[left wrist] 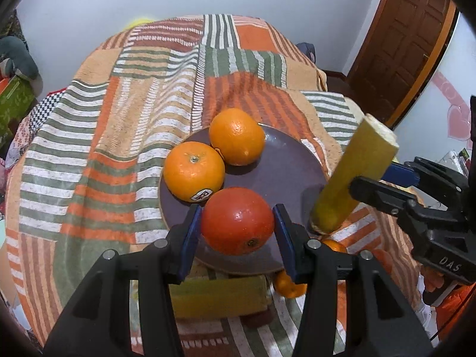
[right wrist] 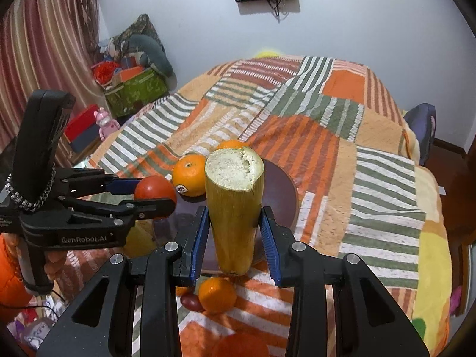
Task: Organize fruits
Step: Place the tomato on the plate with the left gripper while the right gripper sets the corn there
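A dark purple plate [left wrist: 285, 163] lies on the striped blanket and holds two oranges [left wrist: 194, 172] [left wrist: 236, 136]. My left gripper [left wrist: 237, 223] is shut on a red-orange fruit [left wrist: 237, 220] at the plate's near edge; it also shows in the right wrist view [right wrist: 155, 191]. My right gripper [right wrist: 235, 232] is shut on a yellow-green sugarcane piece [right wrist: 235, 208], held upright beside the plate; the piece also shows in the left wrist view [left wrist: 351, 175]. The plate shows behind it [right wrist: 279, 184].
A small orange [right wrist: 217, 295] and a dark red fruit [right wrist: 192, 302] lie on the blanket below my right gripper. Another yellow-green cane piece [left wrist: 220, 297] lies under my left gripper. A further orange fruit [right wrist: 241, 346] sits at the bottom edge. The striped blanket [left wrist: 98, 136] covers a bed.
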`<action>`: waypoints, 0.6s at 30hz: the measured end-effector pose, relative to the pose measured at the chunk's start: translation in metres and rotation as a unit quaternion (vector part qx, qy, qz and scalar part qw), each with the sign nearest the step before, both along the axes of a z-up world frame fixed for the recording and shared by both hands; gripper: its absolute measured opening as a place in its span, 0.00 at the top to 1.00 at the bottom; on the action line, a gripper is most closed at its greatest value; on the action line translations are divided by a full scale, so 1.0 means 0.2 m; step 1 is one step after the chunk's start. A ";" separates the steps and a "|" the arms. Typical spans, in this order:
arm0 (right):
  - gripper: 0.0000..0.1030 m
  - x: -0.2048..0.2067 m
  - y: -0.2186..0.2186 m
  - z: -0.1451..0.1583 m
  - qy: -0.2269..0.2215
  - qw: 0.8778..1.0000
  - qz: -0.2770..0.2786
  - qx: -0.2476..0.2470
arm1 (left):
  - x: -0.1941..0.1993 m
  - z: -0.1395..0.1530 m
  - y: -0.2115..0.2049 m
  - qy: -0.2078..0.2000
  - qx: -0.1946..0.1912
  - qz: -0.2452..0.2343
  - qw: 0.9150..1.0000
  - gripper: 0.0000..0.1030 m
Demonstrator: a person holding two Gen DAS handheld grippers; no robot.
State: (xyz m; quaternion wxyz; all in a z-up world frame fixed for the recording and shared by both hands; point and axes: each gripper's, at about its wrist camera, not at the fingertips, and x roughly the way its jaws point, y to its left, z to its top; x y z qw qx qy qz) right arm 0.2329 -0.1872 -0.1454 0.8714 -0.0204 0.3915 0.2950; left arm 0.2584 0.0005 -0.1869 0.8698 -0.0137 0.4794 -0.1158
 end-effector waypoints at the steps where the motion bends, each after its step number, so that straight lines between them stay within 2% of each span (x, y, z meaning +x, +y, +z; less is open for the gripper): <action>1: 0.69 0.02 0.01 -0.01 0.003 1.000 0.002 -0.004 | 0.01 -0.01 -0.01 0.003 0.000 -0.002 1.000 0.53; 9: 0.69 0.15 0.07 -0.07 0.021 1.000 0.007 -0.022 | 0.14 -0.07 -0.07 0.016 0.011 -0.023 1.000 0.53; 18: 0.69 0.29 0.06 -0.10 0.046 0.999 -0.008 -0.009 | 0.23 -0.10 -0.12 0.022 0.019 -0.033 0.999 0.53</action>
